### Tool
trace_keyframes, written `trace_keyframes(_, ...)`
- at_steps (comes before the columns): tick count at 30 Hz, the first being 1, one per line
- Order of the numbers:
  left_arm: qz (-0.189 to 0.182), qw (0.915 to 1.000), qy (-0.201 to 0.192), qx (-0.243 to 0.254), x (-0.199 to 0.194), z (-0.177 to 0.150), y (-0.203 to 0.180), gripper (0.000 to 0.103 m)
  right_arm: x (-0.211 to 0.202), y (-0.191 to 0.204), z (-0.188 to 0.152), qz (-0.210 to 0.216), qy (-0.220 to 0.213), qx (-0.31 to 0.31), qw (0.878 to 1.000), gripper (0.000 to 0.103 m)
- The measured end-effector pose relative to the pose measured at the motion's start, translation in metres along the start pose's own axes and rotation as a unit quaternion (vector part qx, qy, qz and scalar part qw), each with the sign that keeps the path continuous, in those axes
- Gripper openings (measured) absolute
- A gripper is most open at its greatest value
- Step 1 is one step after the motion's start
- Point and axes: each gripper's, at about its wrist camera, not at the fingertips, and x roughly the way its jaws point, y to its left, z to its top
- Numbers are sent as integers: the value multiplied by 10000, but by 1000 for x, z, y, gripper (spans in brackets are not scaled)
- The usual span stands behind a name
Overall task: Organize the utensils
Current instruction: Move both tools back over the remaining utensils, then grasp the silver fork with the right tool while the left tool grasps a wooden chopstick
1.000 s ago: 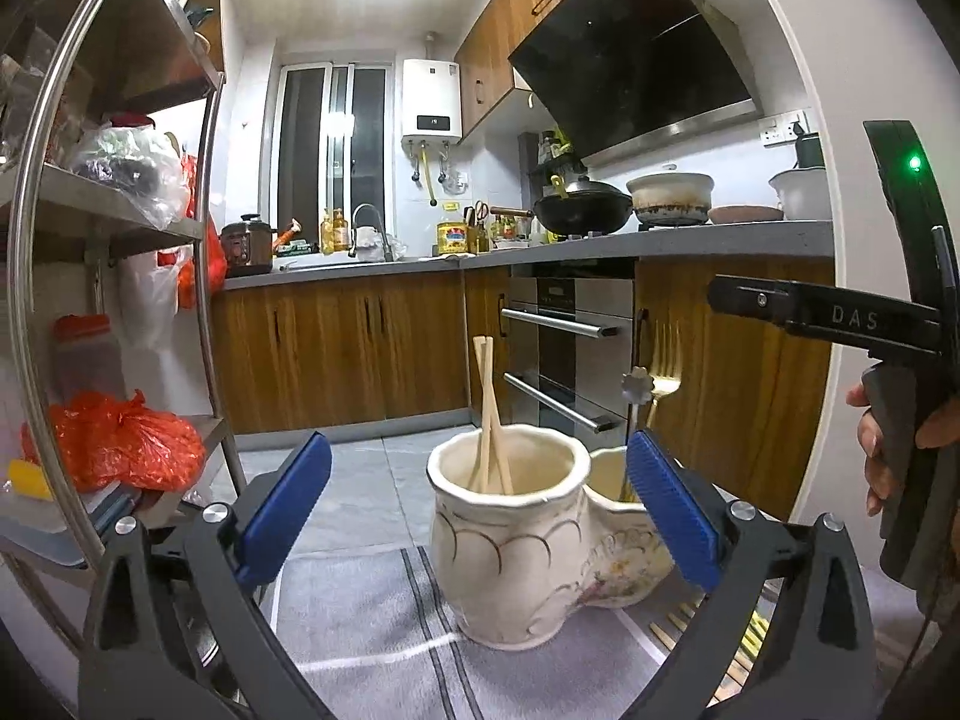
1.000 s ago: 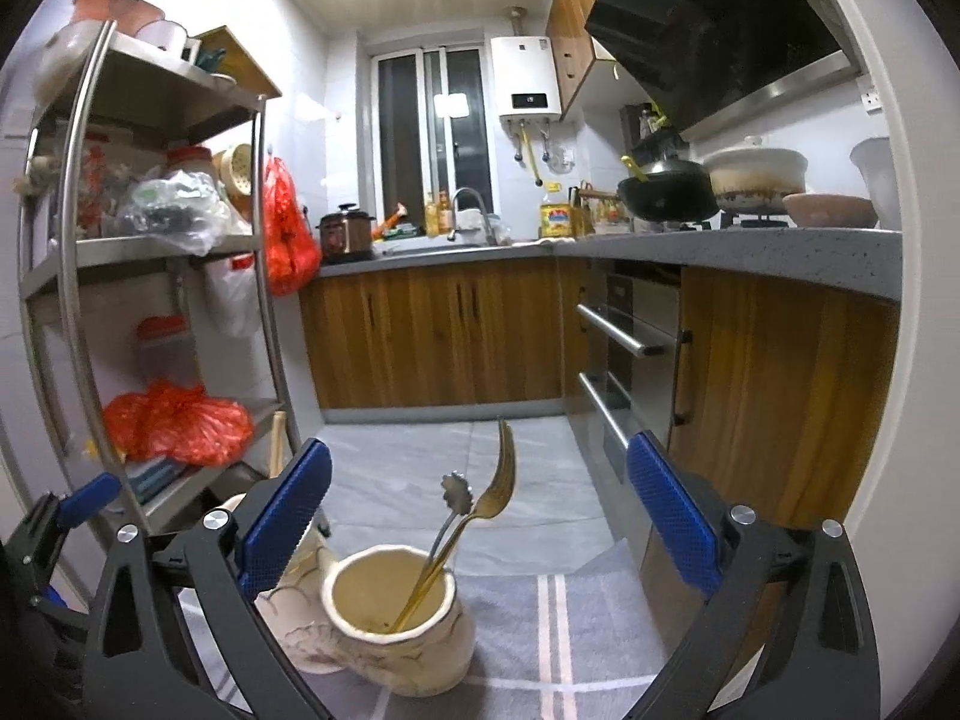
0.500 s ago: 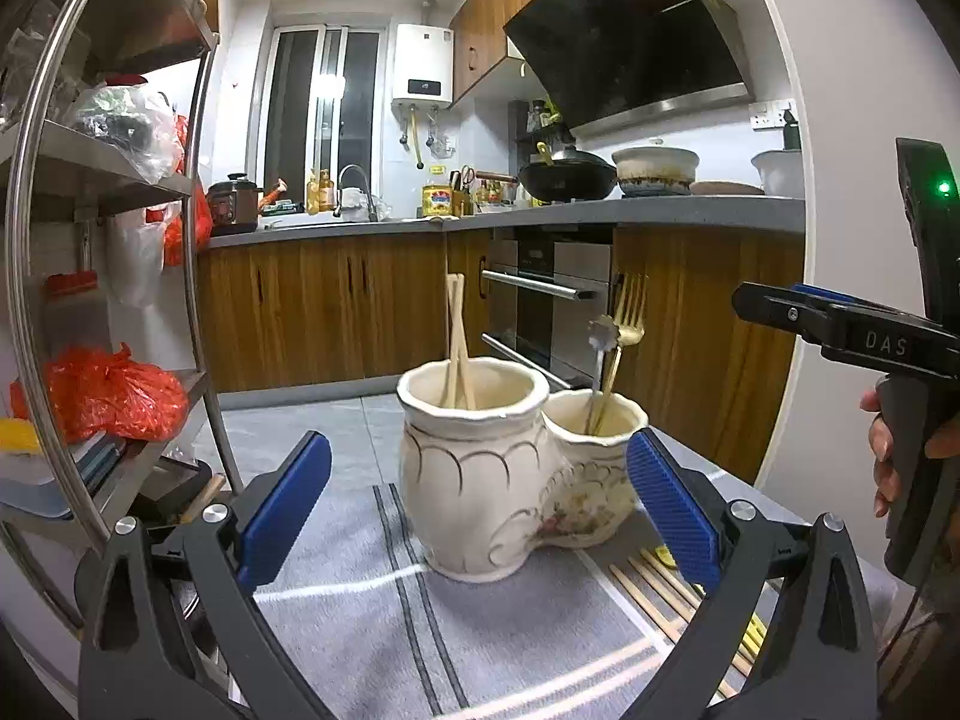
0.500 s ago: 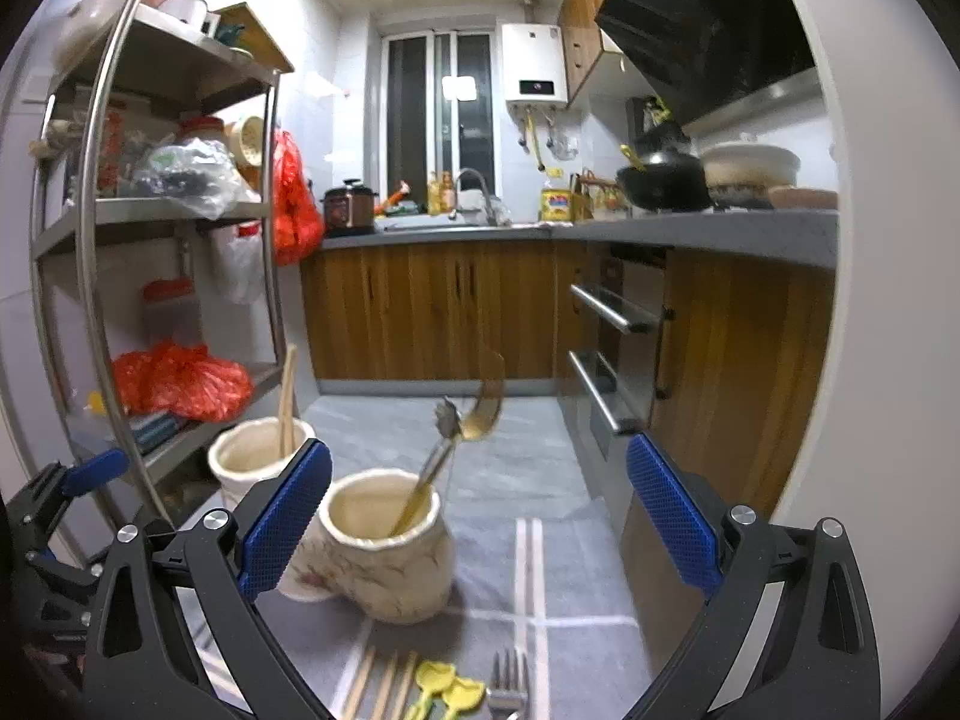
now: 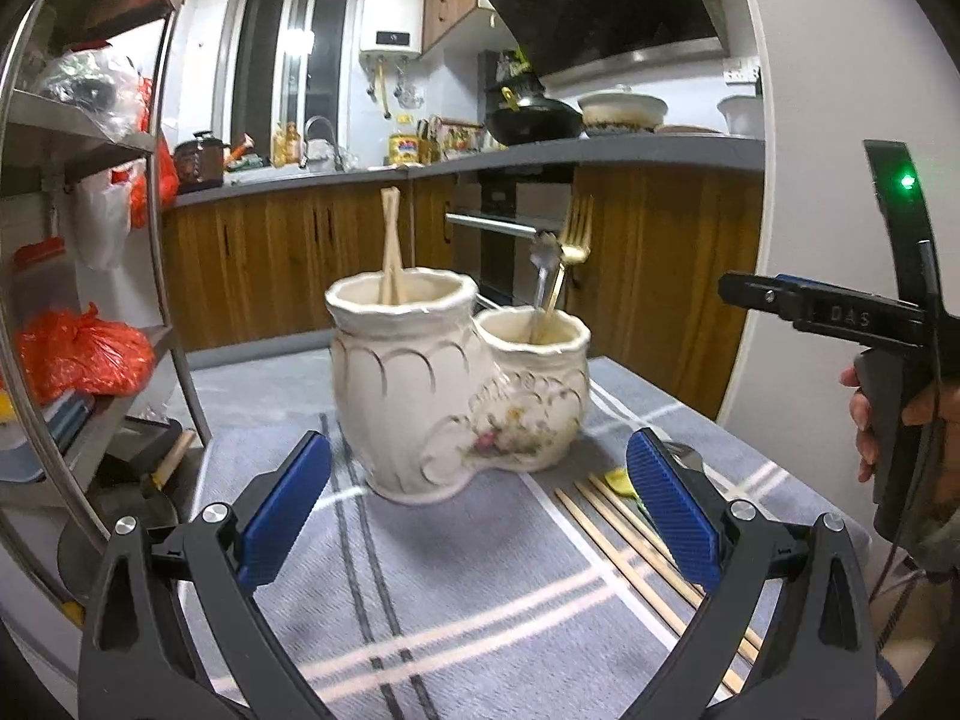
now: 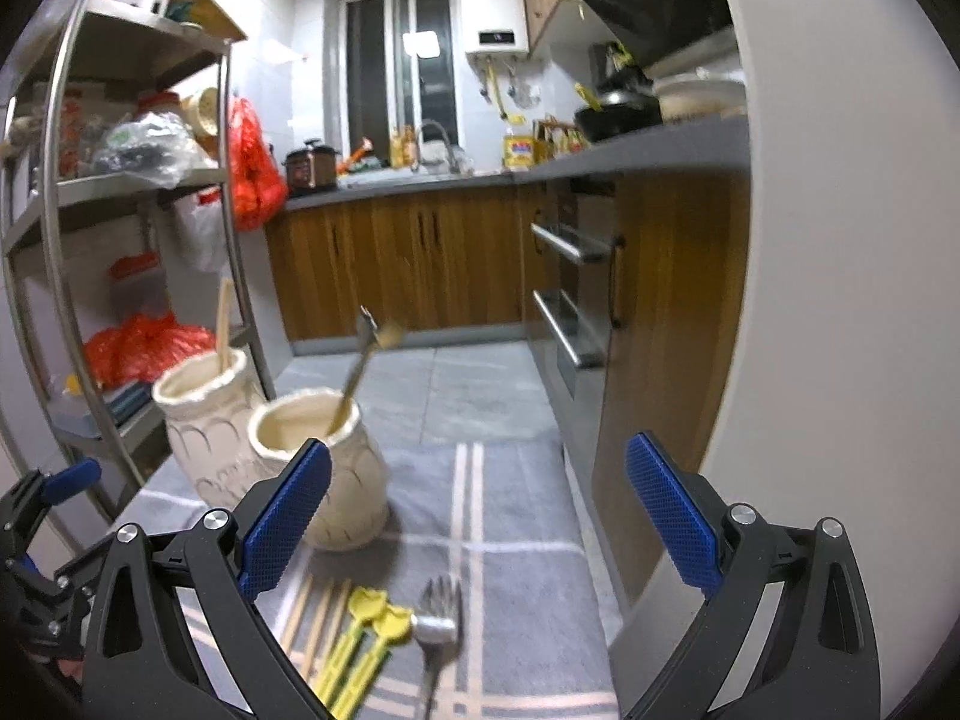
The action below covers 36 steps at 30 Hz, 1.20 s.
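A cream ceramic double-pot holder stands on the grey striped cloth; it also shows in the right wrist view. Its taller pot holds wooden chopsticks. Its shorter pot holds a gold fork and a silver utensil. Loose chopsticks lie on the cloth to the right of the holder. In the right wrist view, chopsticks, yellow utensils and a silver fork lie below. My left gripper is open and empty in front of the holder. My right gripper is open and empty above the loose utensils.
A metal shelf rack with red bags stands at the left. Wooden cabinets and an oven run along the right and back. A white wall is close on the right. The right gripper's body and hand show at the right.
Both grippers have pulled back and tilted down from the holder. More cloth shows, and the loose chopsticks, yellow utensils and silver fork have come into view. Both stay open.
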Motion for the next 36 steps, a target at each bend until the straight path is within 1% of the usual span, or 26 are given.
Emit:
trace_keyframes(2, -53, 9999, 127, 12, 3, -2, -3, 97, 4, -2, -7, -9, 216, -15, 9998, 98)
trace_keyframes(6, -111, 9996, 247, 7, 3, -5, -5, 97, 15, 0, -27, -108, 721, -207, 9971, 98)
trace_keyframes(11, -84, 9990, 439, 31, 8, -7, -6, 97, 26, 2, -49, -85, 1384, -260, 9900, 98)
trace_keyframes(15, -85, 9982, 573, 143, 10, -11, -10, 97, 33, 11, -61, -57, 1736, -434, 9838, 95)
trace_keyframes(16, -79, 9982, 579, 162, 10, -12, -10, 97, 34, 13, -63, -40, 1770, -461, 9831, 91)
trace_keyframes(17, -73, 9981, 586, 181, 10, -13, -11, 97, 35, 15, -65, -38, 1814, -507, 9821, 84)
trace_keyframes(18, -73, 9980, 597, 193, 10, -13, -11, 97, 37, 17, -66, -42, 1878, -547, 9807, 79)
trace_keyframes(19, -75, 9979, 613, 200, 10, -14, -12, 97, 39, 20, -69, -20, 1967, -584, 9787, 70)
trace_keyframes(20, -77, 9978, 626, 202, 11, -14, -12, 97, 40, 21, -70, 3, 2013, -601, 9777, 64)
trace_keyframes(21, -81, 9977, 640, 204, 11, -15, -12, 97, 42, 22, -71, 23, 2051, -623, 9767, 60)
trace_keyframes(23, -83, 9976, 649, 205, 11, -16, -12, 97, 44, 26, -74, 65, 2136, -695, 9744, 46)
trace_keyframes(24, -84, 9976, 657, 207, 11, -16, -12, 97, 45, 28, -75, 78, 2147, -712, 9740, 43)
trace_keyframes(26, -84, 9975, 671, 207, 12, -16, -12, 97, 47, 31, -77, 104, 2213, -748, 9723, 32)
trace_keyframes(30, -44, 9965, 797, 247, 16, -16, -15, 97, 48, 34, -77, 228, 2209, -716, 9724, 26)
trace_keyframes(33, -50, 9944, 1017, 271, 21, -17, -22, 97, 50, 36, -77, 344, 2203, -685, 9724, 19)
trace_keyframes(34, -69, 9938, 1077, 278, 21, -17, -24, 97, 52, 35, -77, 372, 2208, -670, 9723, 15)
trace_keyframes(35, -98, 9930, 1143, 286, 23, -18, -27, 97, 52, 36, -77, 401, 2207, -657, 9723, 13)
trace_keyframes(36, -144, 9916, 1252, 291, 24, -18, -33, 94, 53, 36, -77, 408, 2208, -648, 9723, 13)
